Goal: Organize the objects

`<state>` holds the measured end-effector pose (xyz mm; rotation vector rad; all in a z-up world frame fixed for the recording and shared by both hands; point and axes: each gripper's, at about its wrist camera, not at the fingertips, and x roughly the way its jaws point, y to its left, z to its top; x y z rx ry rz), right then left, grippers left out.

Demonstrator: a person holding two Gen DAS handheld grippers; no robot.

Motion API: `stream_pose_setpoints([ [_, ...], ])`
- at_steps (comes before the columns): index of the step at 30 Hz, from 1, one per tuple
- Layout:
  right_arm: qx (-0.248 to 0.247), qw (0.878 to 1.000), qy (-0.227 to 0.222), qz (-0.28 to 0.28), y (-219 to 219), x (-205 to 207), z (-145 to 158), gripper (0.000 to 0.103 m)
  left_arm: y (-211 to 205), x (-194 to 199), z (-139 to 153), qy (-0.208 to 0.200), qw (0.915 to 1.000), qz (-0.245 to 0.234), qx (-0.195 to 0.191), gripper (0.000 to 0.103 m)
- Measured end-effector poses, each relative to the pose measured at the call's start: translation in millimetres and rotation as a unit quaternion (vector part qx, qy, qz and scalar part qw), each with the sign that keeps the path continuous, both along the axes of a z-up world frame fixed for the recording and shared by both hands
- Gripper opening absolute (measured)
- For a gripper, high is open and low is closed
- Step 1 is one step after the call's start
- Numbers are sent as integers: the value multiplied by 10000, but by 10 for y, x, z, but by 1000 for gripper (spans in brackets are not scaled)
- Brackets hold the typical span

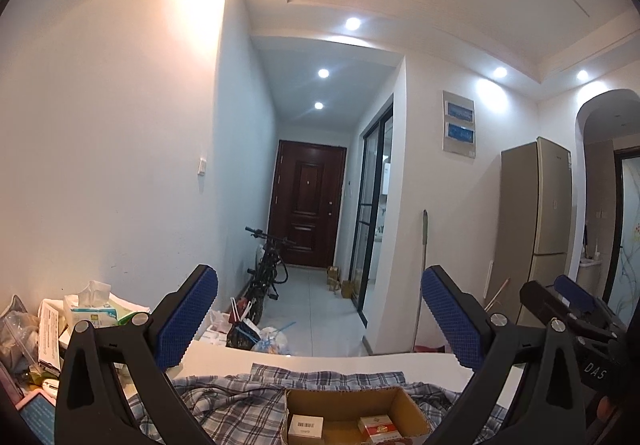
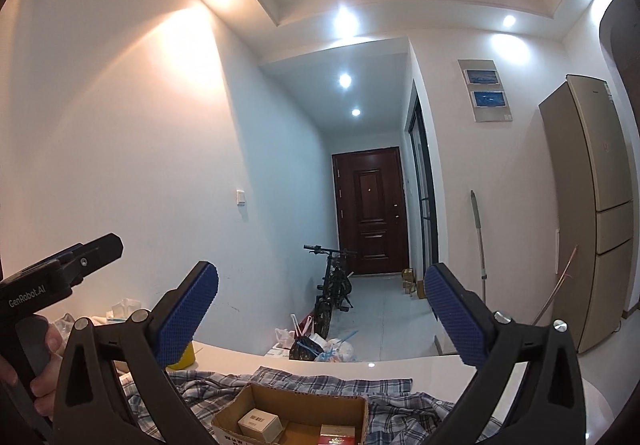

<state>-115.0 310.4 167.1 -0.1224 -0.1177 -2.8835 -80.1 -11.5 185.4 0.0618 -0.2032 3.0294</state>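
Observation:
An open cardboard box [image 1: 352, 401] [image 2: 304, 403] sits on a plaid cloth [image 1: 224, 401] [image 2: 392, 385] on the white table. Inside lie a white carton with a barcode [image 1: 306, 428] [image 2: 259, 424] and a red cigarette pack [image 1: 378, 430] [image 2: 337, 433]. My left gripper [image 1: 320, 319] is held level above and behind the box, open, with nothing between its blue pads. My right gripper [image 2: 322, 319] hovers the same way, open wide and empty. Each gripper shows in the other's view: the right one [image 1: 572, 301], and the left one [image 2: 72, 261] held by a hand [image 2: 44, 357].
Clutter lies on the table's left end: a tissue pack [image 1: 94, 305], papers and plastic bags. A yellow container [image 2: 182, 357] stands near the cloth. Beyond the table edge [image 1: 320, 359] are bags on the floor, a bicycle [image 1: 266, 277], a fridge [image 1: 536, 229] and a hallway door.

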Motion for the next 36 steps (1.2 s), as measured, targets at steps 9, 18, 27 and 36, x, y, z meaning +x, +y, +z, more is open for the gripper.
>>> stream_pose_setpoints([
  [9, 66, 9999, -13, 105, 3, -9, 7, 103, -35, 93, -3, 57, 10000, -22, -26, 103],
  [18, 315, 9988, -25, 384, -21, 148, 108, 103, -28, 222, 36, 187, 9998, -51, -64, 103],
  [27, 276, 9960, -617, 580, 0, 39, 128, 103, 86, 277, -59, -15, 9994, -68, -332, 103],
  [36, 470, 9936, -868, 544, -57, 119, -14, 103, -67, 398, -258, -175, 9998, -24, -41, 103],
])
